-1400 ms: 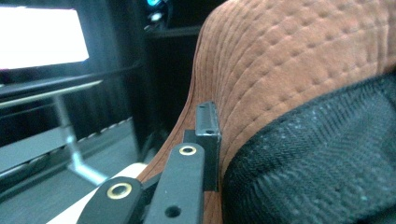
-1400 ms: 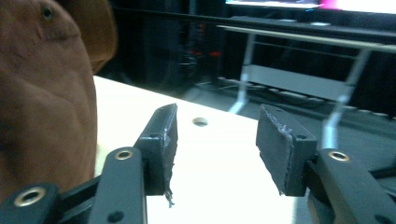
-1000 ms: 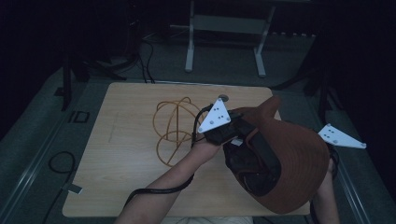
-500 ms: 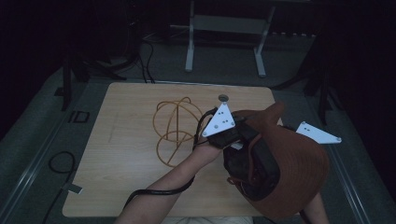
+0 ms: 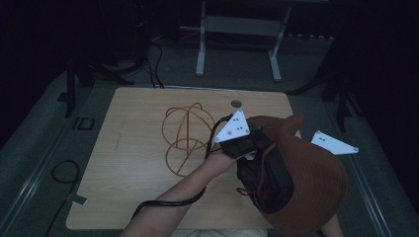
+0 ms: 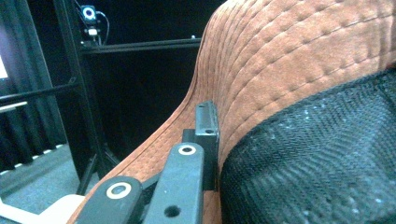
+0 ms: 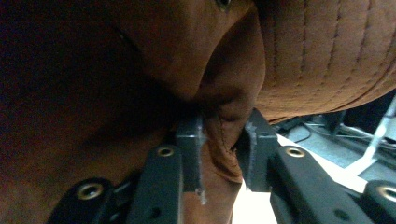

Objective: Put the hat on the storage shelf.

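Observation:
A brown suede hat [image 5: 316, 182] with stitched rows and a black mesh lining [image 6: 317, 158] hangs over the table's right front corner. My left gripper [image 5: 249, 145] is shut on the hat's rim, and its black jaws [image 6: 208, 140] pinch the brown edge beside the lining. My right gripper [image 7: 223, 140] sits under the hat on its far right side, its grey plate [image 5: 333, 143] sticking out. Its jaws have just been closing, and a fold of the brown fabric is pressed between the pads.
A loose orange cord [image 5: 185, 138] lies in loops on the wooden table [image 5: 133, 163], left of the hat. A small round metal insert [image 5: 236, 103] sits near the table's far edge. A black cable [image 5: 62, 173] curls on the floor at left. A metal stand [image 5: 237, 29] is behind the table.
My right gripper has moved left, in against the hat, and its jaws have closed on a fold of it. The left gripper has kept its grip and place.

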A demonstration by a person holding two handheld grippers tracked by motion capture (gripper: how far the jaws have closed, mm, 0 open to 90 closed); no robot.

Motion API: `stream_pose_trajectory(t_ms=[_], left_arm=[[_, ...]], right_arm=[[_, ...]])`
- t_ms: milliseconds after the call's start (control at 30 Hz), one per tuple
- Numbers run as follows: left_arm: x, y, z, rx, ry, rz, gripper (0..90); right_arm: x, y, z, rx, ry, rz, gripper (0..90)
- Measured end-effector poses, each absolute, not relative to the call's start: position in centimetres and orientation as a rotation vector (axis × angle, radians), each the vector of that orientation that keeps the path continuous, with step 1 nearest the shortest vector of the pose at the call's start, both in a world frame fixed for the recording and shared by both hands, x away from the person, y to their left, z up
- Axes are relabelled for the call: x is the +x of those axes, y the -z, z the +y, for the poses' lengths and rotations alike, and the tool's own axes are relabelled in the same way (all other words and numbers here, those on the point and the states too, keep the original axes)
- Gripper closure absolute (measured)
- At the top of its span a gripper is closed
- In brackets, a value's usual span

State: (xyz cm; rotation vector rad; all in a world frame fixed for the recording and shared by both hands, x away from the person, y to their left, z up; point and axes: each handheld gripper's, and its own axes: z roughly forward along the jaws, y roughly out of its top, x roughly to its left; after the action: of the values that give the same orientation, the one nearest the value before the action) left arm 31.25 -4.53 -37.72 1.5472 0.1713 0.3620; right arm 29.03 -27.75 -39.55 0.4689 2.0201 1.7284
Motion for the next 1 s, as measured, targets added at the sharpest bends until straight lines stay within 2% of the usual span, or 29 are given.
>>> stream_pose_trajectory(t_ms=[100,267,467,567,633,700,800,1000], left_arm=[[31.3,37.6,-4.5,1.558,-0.364,0.171,86.2],[31.4,37.2,-4.3,1.568,-0.357,0.174,81.0],[31.6,36.7,-3.5,1.58,-0.416,0.23,56.7],[31.6,36.4,-2.7,1.6,-0.447,0.258,48.1],[31.4,36.1,-2.3,1.621,-0.463,0.265,46.9],[31.2,35.8,-1.7,1.641,-0.472,0.28,40.4],[30.8,35.4,-0.8,1.645,-0.485,0.306,37.1],[29.7,34.7,0.7,1.656,-0.485,0.321,35.9]], right_arm=[[29.1,39.6,-27.8,0.474,-1.75,2.027,86.5],[29.0,39.6,-27.9,0.484,-1.757,2.024,87.4],[28.9,39.3,-28.4,0.528,-1.788,2.004,87.6],[28.9,39.0,-28.7,0.544,-1.776,1.982,87.6],[28.9,38.8,-28.8,0.55,-1.758,1.96,87.6],[28.9,38.6,-28.9,0.562,-1.738,1.949,87.6],[28.9,38.4,-29.0,0.572,-1.712,1.923,87.5],[29.4,38.5,-29.1,0.646,-1.565,1.872,87.5]])
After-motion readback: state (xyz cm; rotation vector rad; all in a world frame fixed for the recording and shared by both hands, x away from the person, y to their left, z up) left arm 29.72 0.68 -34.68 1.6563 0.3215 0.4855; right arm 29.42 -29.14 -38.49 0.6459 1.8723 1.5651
